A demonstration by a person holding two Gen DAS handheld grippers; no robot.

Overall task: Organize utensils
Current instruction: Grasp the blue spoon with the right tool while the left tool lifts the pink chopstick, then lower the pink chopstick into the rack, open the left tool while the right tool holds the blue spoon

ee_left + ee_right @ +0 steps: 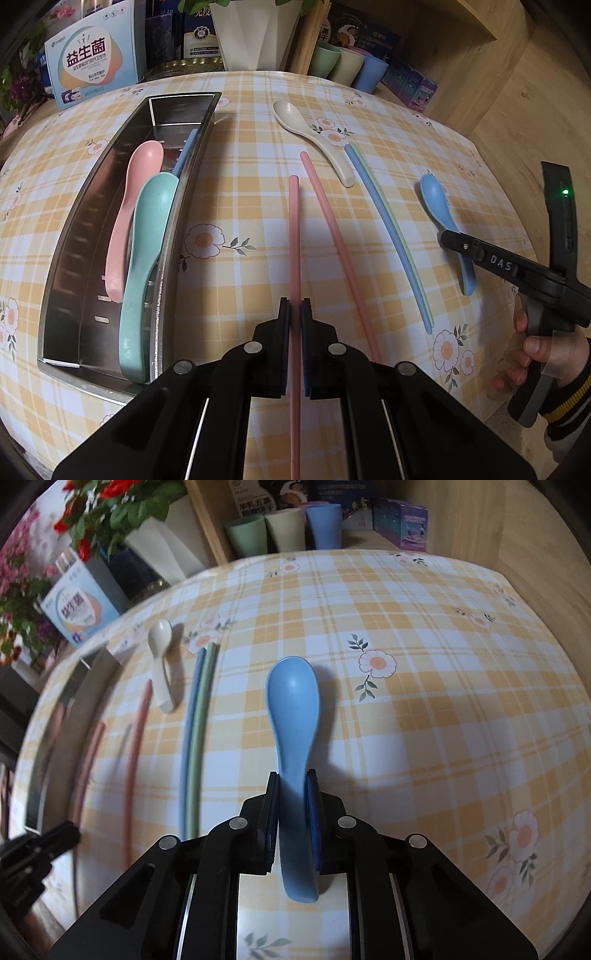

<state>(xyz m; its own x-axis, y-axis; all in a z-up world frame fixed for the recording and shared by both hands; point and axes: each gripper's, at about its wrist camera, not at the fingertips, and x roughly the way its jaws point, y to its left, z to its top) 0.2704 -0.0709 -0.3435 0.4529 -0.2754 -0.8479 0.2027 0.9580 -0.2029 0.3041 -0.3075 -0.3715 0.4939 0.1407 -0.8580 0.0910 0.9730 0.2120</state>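
A: How are my two claws posed?

B: My left claw (295,306) points steeply down at the surface (240,206), its jaws pinched on a pink chopstick (294,236) that runs back between the fingers. My right claw (291,779) tilts down likewise, jaws drawn narrow onto the handle of the blue spoon (293,709); the bowl lies ahead on the checked cloth.

A: What is hidden or unclear?

B: The chopstick's near end is cut off at the frame's lower edge. In the right wrist view the left side is blurred. The steel tray (74,236) holds a pink spoon (129,206) and a green spoon (147,258).

A: Where is open room?

B: Right of the blue spoon the cloth is bare up to the wooden wall. A second pink chopstick (332,240), a blue-and-green pair (391,236) and a cream spoon (314,136) lie between spoon and tray.
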